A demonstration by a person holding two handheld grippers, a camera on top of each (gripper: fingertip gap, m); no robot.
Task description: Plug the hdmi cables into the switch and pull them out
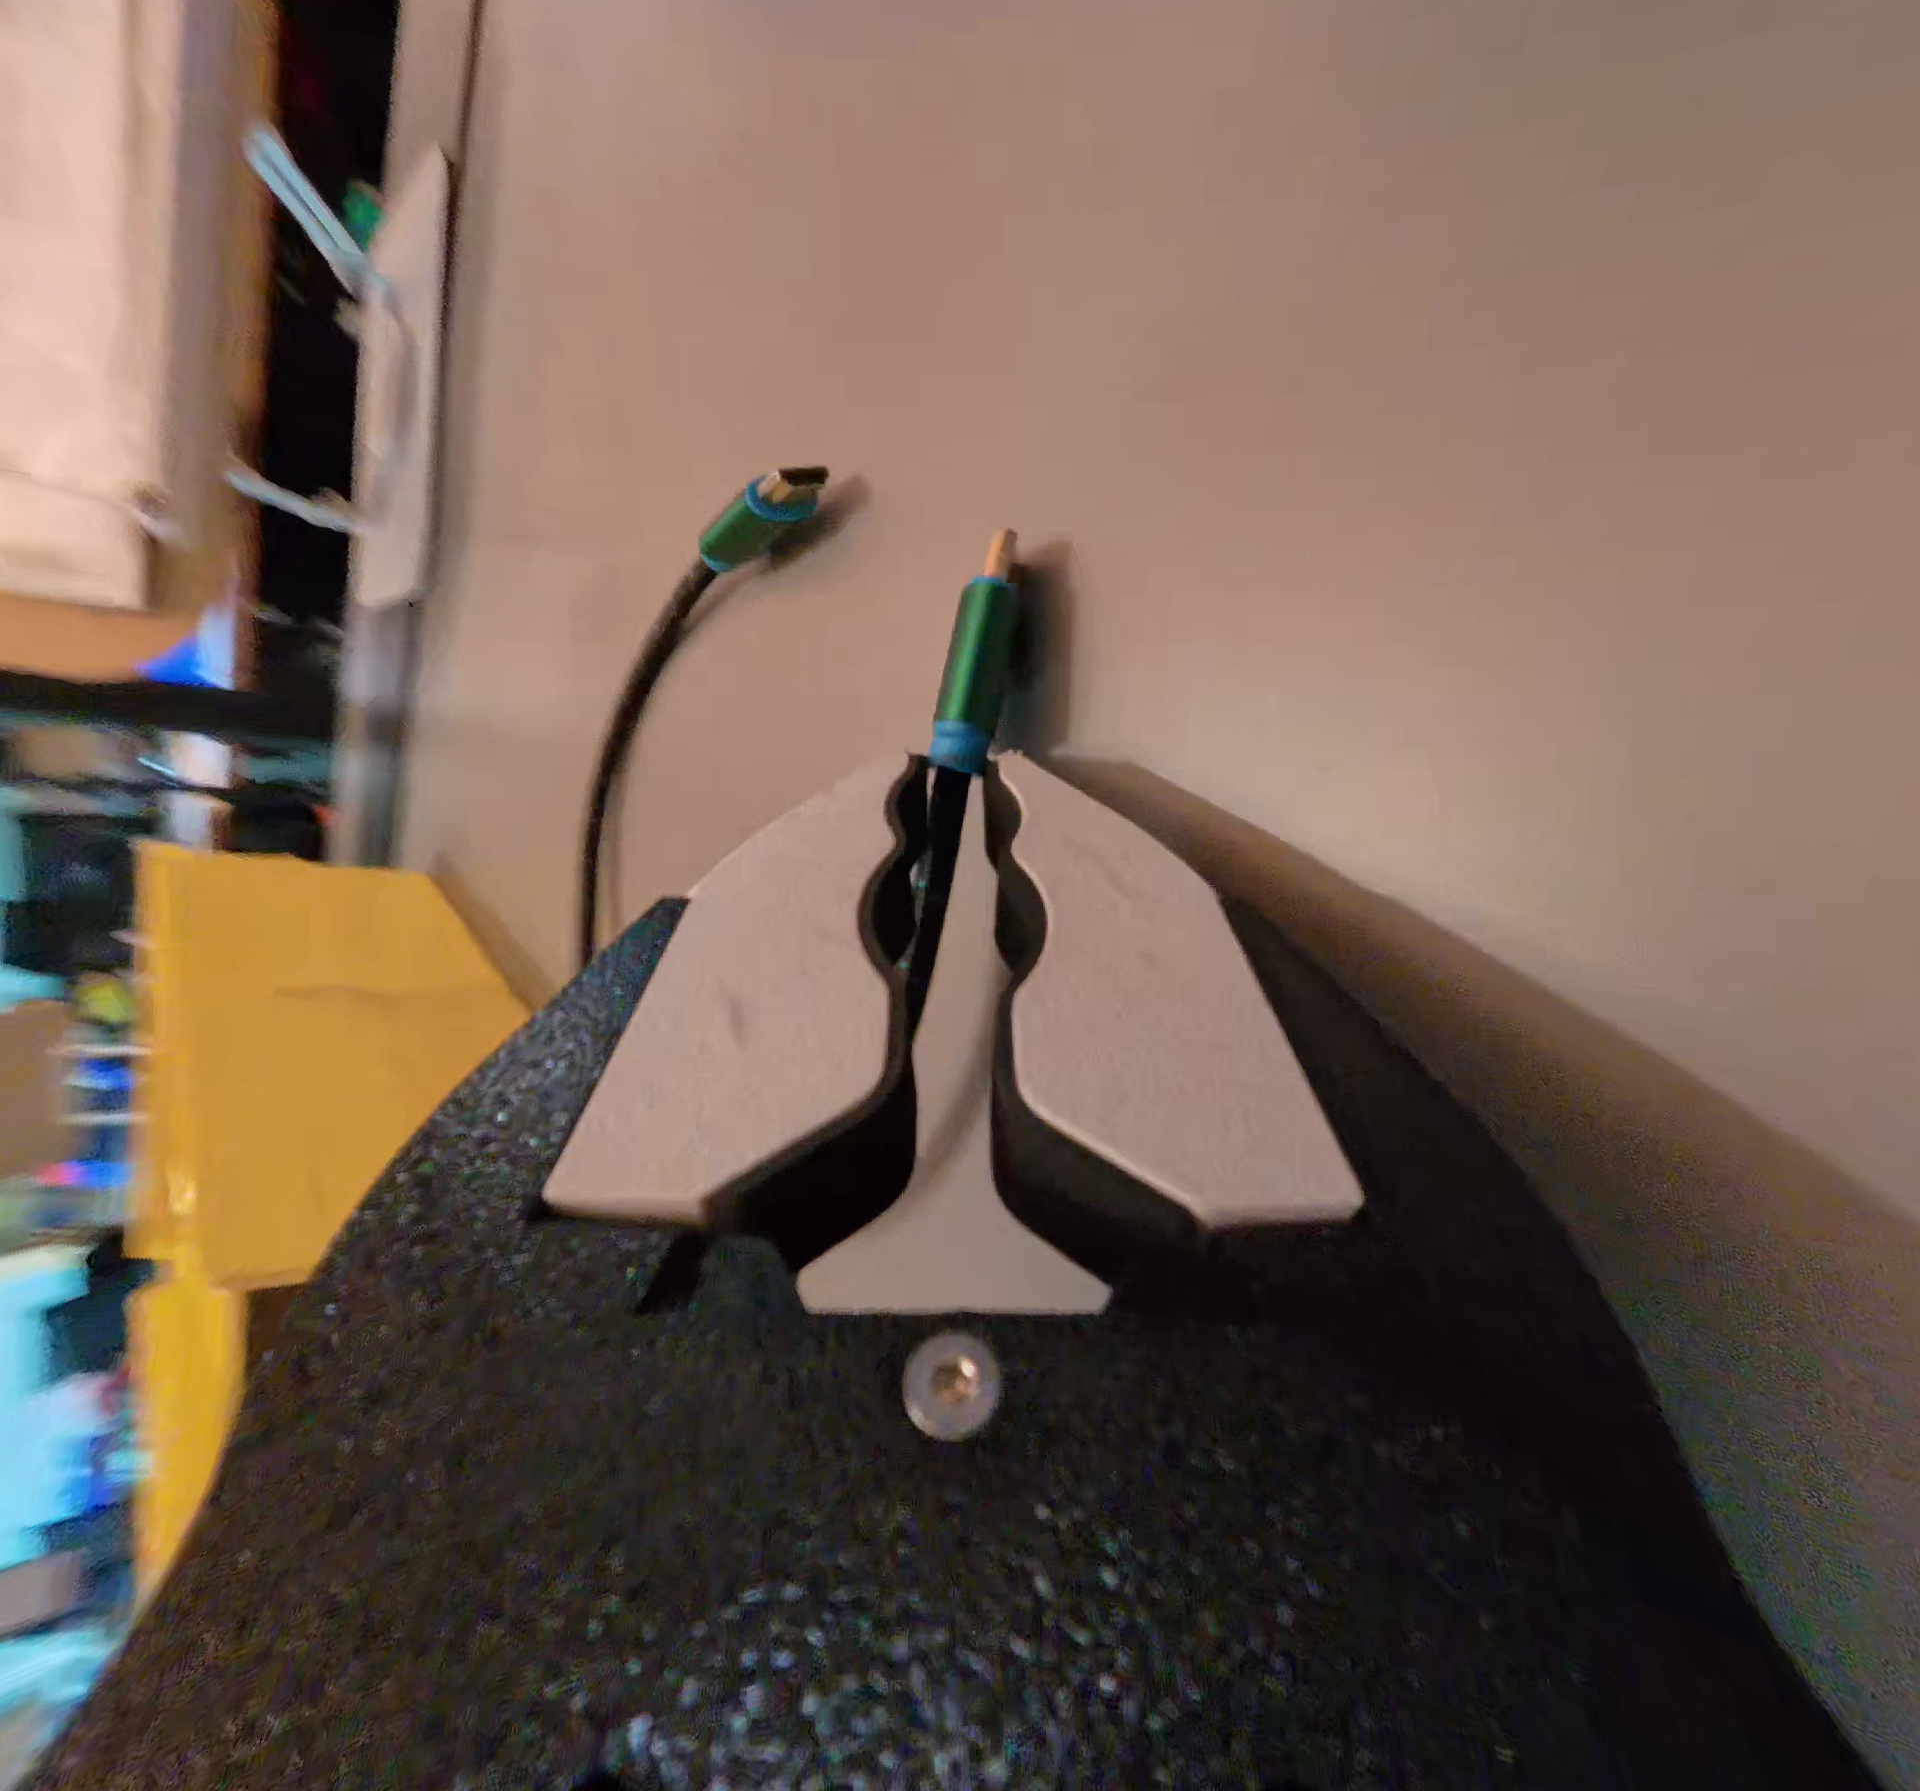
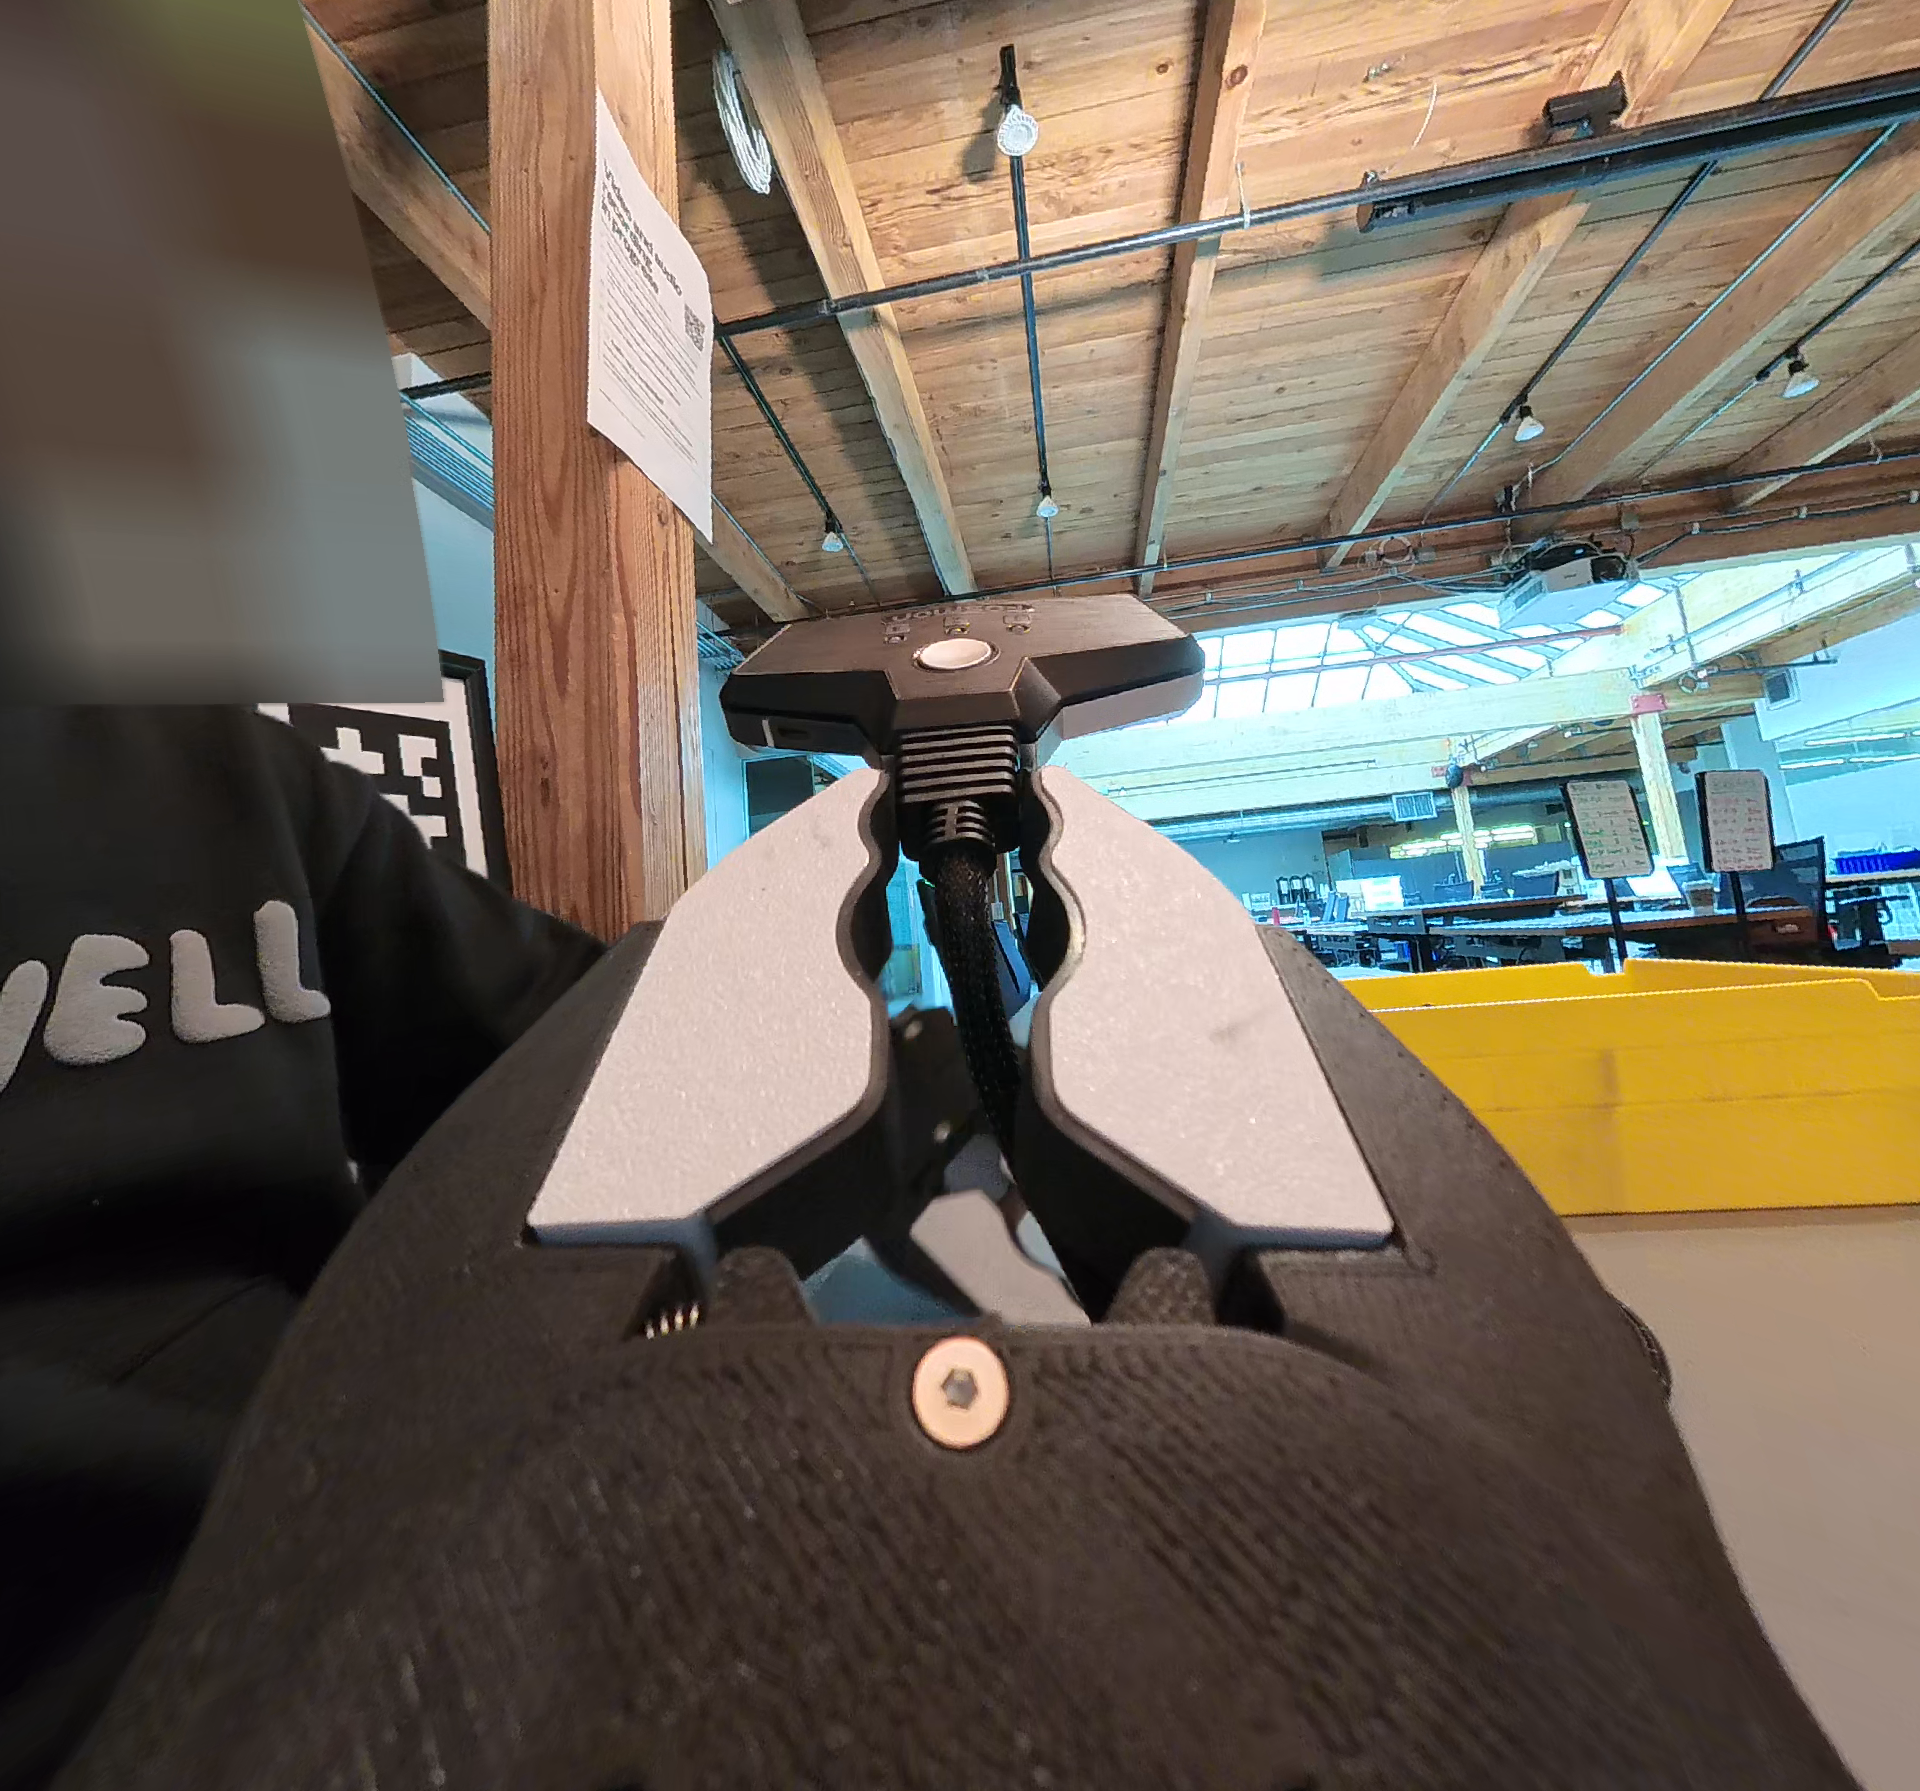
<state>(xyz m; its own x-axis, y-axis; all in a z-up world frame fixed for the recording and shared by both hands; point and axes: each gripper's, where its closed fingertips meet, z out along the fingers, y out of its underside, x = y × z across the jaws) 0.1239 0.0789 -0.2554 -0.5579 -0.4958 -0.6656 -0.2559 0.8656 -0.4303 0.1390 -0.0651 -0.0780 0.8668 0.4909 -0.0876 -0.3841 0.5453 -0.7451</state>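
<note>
Green-shelled HDMI plug (image 1: 975, 671) — cable clamped in left gripper (image 1: 961, 785); second plug (image 1: 764, 517) loose on bench (image 1: 1351, 391). Black switch (image 2: 961, 671) — neck clamped in right gripper (image 2: 961, 806).

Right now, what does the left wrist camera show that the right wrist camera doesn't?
Only the left wrist view shows the left gripper shut on a green-plugged HDMI cable, with a second green plug lying free on the pale table.

Only the right wrist view shows the right gripper clamping the black switch by its cable collar, held up against a wooden ceiling and a person's dark sleeve.

Both show a yellow bin.
</note>
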